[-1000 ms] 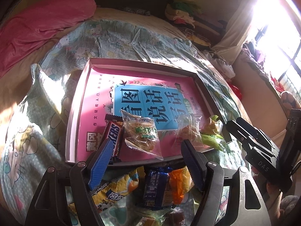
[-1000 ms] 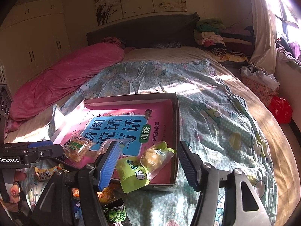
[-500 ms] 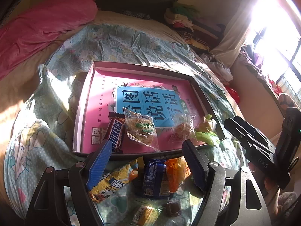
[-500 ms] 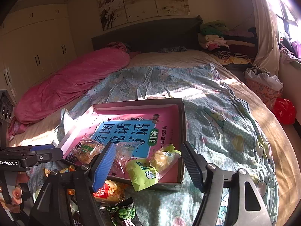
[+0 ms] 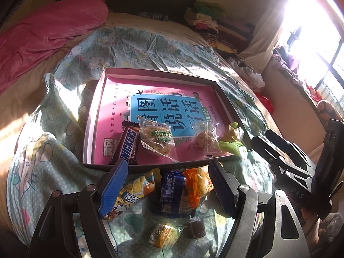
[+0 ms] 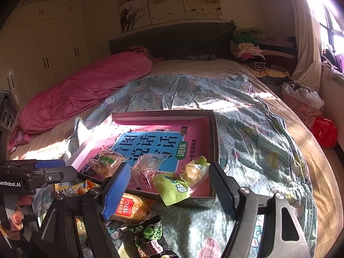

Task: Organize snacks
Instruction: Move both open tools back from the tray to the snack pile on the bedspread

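Left wrist: left gripper (image 5: 167, 185) spread wide and empty above loose snacks (image 5: 182, 189) on the bedspread (image 5: 43, 161); chocolate bar (image 5: 128, 145) in the box (image 5: 94, 111).

Right wrist: right gripper (image 6: 169, 187) opening, clasping nothing; green packet (image 6: 174, 188) draped over the box edge.

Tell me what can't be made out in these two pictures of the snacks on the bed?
- Snickers bar: its near end is hidden by the left gripper in the left wrist view.
- Orange packet: partly covered by the right gripper in the right wrist view.
- Green pea packet: cut off by the bottom edge, right wrist view.
- Window: washed out by glare.
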`<state>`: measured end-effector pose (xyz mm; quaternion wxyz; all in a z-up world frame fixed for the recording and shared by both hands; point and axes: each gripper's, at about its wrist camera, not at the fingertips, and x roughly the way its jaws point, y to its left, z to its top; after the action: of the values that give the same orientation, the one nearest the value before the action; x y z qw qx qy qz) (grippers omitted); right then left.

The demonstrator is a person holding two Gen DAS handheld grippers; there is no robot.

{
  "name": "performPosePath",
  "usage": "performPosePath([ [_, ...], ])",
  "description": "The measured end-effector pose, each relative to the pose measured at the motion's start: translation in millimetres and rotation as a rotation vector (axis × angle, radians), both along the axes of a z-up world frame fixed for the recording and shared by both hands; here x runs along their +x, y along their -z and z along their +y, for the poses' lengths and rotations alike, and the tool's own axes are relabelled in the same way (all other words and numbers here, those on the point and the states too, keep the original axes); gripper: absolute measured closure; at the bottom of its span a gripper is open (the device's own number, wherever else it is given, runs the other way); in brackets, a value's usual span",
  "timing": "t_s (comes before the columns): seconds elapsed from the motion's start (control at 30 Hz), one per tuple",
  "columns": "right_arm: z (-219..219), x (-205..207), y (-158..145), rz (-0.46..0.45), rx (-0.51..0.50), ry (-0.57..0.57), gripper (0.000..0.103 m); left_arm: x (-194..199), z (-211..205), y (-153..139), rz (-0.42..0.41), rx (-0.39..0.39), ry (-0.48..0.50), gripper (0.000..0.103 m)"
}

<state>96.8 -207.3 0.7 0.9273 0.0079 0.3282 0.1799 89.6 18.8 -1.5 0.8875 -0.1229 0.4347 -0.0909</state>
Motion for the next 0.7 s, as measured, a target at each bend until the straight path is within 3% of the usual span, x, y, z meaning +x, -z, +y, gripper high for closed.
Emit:
performPosePath([
  [0.27,7.9,-15.4,-3.8,-0.006,-0.002,-0.034,0.028,-5.7,1.9,-1.5,0.007,0.022,-0.019,0.024],
  [0.7,9.4,-30.2,1.9,0.076,0.062,-0.047,0.025,-17.0,0.4,0.7,0.016,0.047,-0.012,0.024],
])
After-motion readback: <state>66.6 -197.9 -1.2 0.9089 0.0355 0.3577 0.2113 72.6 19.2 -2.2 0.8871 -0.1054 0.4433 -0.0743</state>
